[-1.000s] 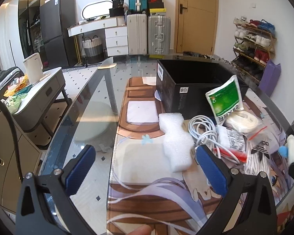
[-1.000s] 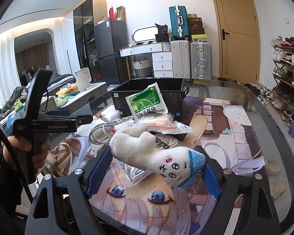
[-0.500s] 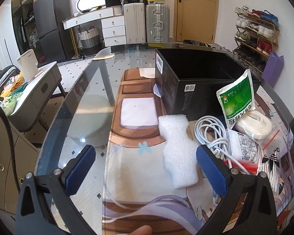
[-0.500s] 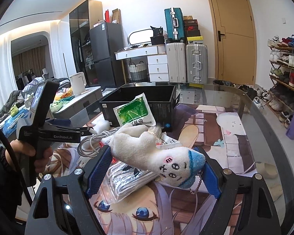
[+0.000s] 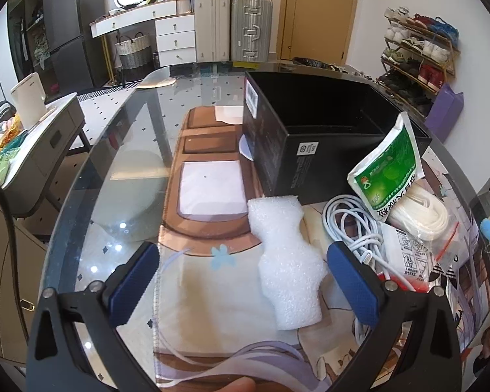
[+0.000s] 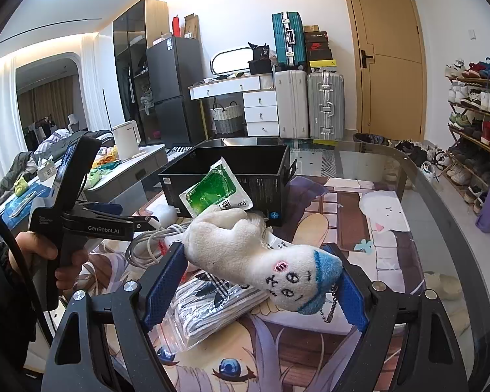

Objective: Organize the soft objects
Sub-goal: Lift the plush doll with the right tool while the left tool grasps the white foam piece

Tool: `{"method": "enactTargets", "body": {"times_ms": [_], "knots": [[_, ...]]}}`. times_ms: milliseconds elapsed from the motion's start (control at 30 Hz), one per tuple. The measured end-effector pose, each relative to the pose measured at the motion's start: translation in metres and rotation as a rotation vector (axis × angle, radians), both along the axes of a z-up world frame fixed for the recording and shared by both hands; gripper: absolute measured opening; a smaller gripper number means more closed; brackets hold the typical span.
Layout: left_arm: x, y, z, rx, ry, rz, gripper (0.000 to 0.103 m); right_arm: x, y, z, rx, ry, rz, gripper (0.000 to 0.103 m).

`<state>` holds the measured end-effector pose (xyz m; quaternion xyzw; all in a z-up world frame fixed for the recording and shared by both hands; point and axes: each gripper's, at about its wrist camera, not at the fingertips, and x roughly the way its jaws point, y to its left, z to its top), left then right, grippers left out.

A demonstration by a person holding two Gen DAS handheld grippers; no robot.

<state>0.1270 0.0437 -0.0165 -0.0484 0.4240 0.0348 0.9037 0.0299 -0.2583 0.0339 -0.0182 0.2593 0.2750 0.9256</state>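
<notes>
Right hand-held gripper (image 6: 261, 284) is clamped on the plush toy (image 6: 264, 261), a white soft doll with a blue cap and a stitched face, gripped crosswise so the body sticks out left and the head sits against the right pad; the toy hangs above the bench (image 6: 424, 202), clear of the clutter, likely lifted for carrying to the black box (image 6: 225, 179) behind it. Box is open-topped and looks like the drop target (judgement, nothing confirms it). Left hand-held gripper (image 5: 245, 284) has its fingers wide apart, holding nothing, hovering low over the mat with the white foam piece (image 5: 287, 261) lying between and just ahead of its pads, probably lined up as the next soft item to grab. Beside the foam: a coiled white cable (image 5: 349, 225), a green sachet (image 5: 388, 176) leaning against the box front, a bagged roll of white cord (image 5: 421, 212). Under the toy in the right view a bagged striped fabric (image 6: 212, 303) lies flat on the mat. Toy's bead chain (image 6: 330, 307) dangles by the right pad and could snag on the box rim. Grip is mid-body, soft, so it may sag or slip.
</notes>
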Motion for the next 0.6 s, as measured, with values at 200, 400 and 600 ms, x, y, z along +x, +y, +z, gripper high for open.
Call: {"method": "enactTargets", "body": {"times_ms": [200, 400, 600], "knots": [[0.003, 0.001, -0.005, 0.009, 0.019, 0.010, 0.103, 0.005, 0.000, -0.001, 0.000, 0.013, 0.001, 0.085], [0.002, 0.005, -0.007, 0.004, 0.018, 0.031, 0.103, 0.005, 0.001, -0.001, -0.002, 0.014, 0.000, 0.085], [0.002, 0.006, -0.010, -0.027, 0.037, 0.001, 0.082, 0.006, 0.001, -0.001, -0.001, 0.021, 0.001, 0.085]]}}
